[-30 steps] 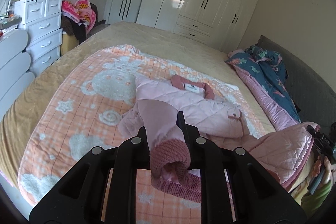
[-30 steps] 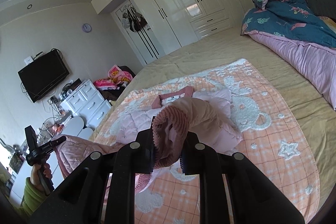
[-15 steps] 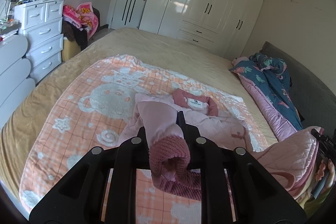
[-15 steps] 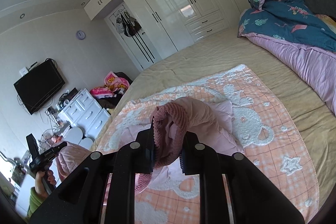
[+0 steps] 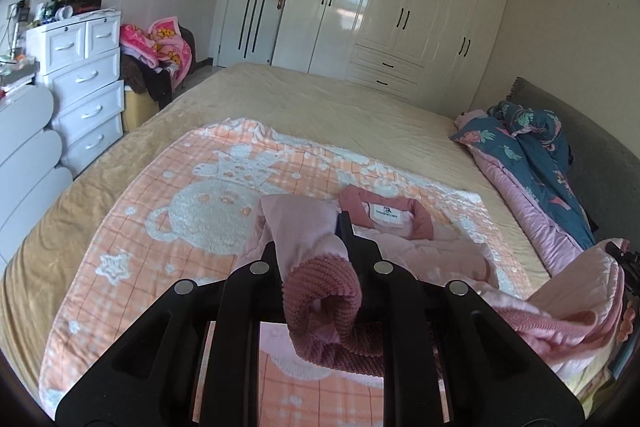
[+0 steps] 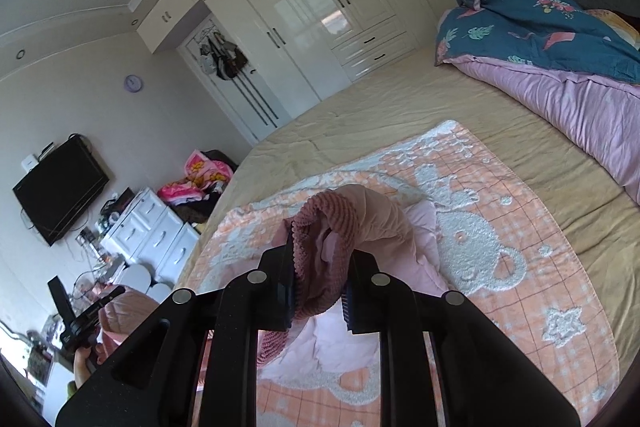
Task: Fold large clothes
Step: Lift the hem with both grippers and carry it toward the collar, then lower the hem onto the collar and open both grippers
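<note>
Bed (image 5: 280,95): carries the peach blanket (image 5: 132,211).
Pink jacket (image 5: 432,251): on the blanket, collar far.
Left gripper (image 5: 316,255): angled down, clamped on a knit cuff (image 5: 320,287).
Right gripper (image 6: 318,267): angled down, clamped on the other cuff (image 6: 332,223).

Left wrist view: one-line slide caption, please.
Left gripper shut on pink jacket's ribbed cuff above the orange blanket.

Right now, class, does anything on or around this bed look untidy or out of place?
Yes. The quilt lies bunched by the headboard, not spread flat, and clothes are heaped beside the drawers.
</note>
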